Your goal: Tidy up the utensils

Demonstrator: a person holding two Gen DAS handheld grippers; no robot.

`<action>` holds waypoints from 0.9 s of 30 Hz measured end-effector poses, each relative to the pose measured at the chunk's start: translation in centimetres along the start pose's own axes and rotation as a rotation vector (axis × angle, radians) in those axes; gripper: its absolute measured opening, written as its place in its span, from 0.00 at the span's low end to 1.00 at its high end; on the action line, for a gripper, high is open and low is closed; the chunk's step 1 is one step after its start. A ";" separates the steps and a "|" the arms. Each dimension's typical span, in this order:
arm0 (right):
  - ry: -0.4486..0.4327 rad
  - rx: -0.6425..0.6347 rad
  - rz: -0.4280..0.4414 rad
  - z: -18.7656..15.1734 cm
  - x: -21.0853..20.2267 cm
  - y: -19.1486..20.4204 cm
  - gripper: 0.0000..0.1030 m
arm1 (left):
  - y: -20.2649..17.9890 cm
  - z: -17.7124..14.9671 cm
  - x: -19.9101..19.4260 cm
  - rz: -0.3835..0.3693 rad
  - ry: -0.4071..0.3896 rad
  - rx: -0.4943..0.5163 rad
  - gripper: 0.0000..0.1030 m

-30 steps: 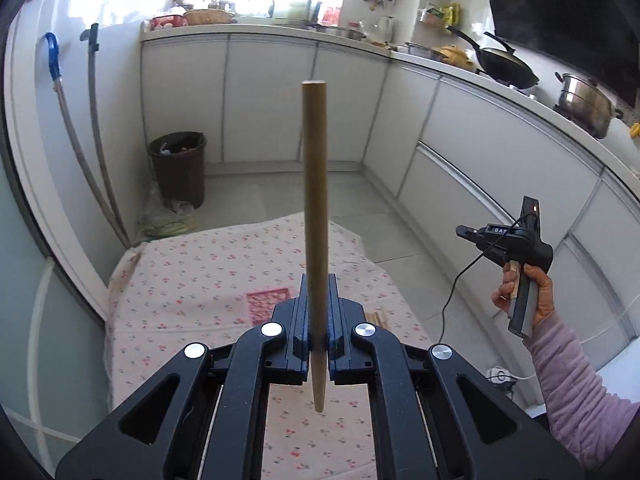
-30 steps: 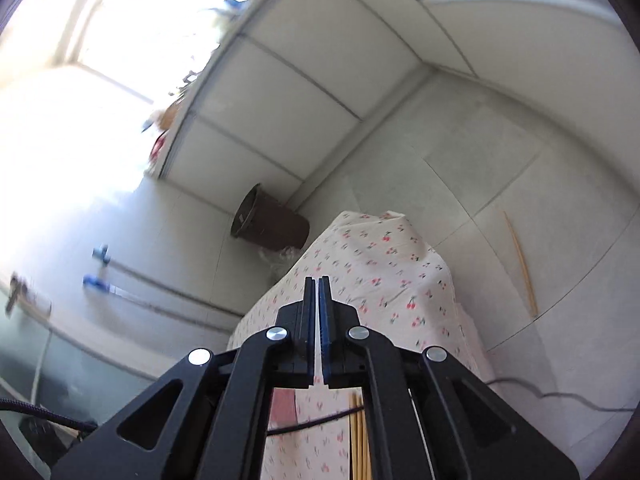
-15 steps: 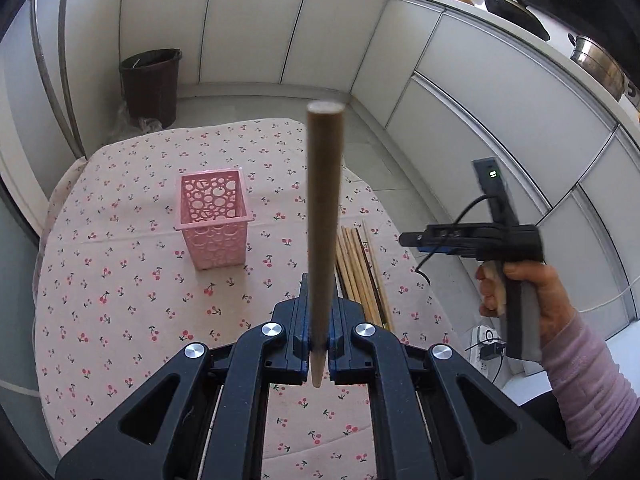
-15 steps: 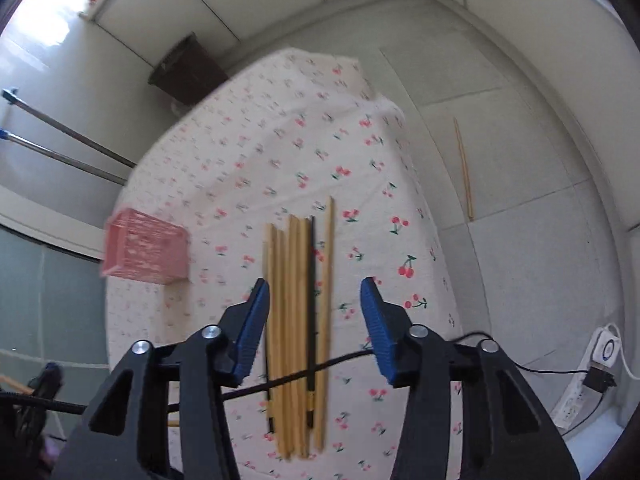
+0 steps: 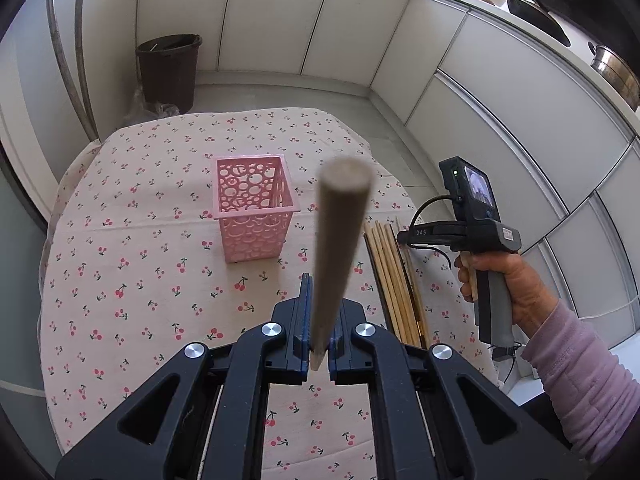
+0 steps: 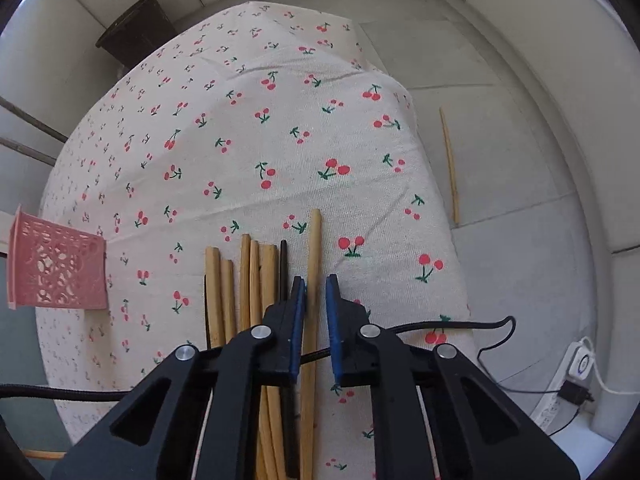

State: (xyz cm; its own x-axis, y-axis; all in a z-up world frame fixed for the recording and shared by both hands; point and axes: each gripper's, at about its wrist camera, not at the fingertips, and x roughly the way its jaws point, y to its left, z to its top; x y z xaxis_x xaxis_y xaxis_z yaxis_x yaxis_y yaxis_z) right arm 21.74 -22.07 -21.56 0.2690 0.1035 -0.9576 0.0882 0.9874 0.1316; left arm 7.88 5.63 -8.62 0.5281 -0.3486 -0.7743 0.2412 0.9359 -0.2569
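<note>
On the left wrist view, the left hand-held gripper is clamped nearly shut on one wooden chopstick, which sticks up toward the camera, thick end blurred. Below it the table carries a cherry-print cloth. The pink perforated basket stands upright near the table's middle; cannot tell whether anything is in it. A row of chopsticks lies flat to the basket's right, near the table's right side. Above that row a person's hand in a lilac sleeve holds the right hand-held gripper by its grip. A dark bin stands on the floor past the table. In the right wrist view, the right hand-held gripper points steeply down at the row of chopsticks; its jaws have just been closing from a wider stance and now stand a narrow gap apart, straddling the rightmost light chopstick. Cannot tell if the pads press on it yet. A dark chopstick lies just left of that one. The basket sits at the left edge, well apart from the row. One stray chopstick lies on the floor right of the table.
</note>
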 end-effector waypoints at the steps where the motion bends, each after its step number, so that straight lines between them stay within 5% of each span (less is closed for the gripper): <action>1: -0.006 -0.007 -0.005 -0.1 0.0 0.2 0.09 | 0.1 0.0 0.0 0.001 -0.001 -0.002 0.06; 9: -0.087 0.003 0.011 -1.9 -1.4 -0.3 0.06 | -0.9 -0.1 -1.5 0.028 -0.095 0.030 0.06; 21: -0.526 -0.181 0.167 -9.0 -20.7 3.0 0.06 | -0.7 0.0 -4.3 0.025 -0.187 -0.005 0.04; 27: -0.563 -0.233 0.259 -10.5 -23.7 4.7 0.06 | 0.8 -0.7 -4.6 -0.030 -0.196 -0.051 0.04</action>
State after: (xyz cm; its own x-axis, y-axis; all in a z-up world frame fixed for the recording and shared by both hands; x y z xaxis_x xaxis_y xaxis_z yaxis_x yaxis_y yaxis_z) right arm 5.73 -18.62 -0.93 0.7192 0.3254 -0.6139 -0.2399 0.9455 0.2201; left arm 5.04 8.00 -5.63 0.6711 -0.3750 -0.6396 0.2205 0.9246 -0.3107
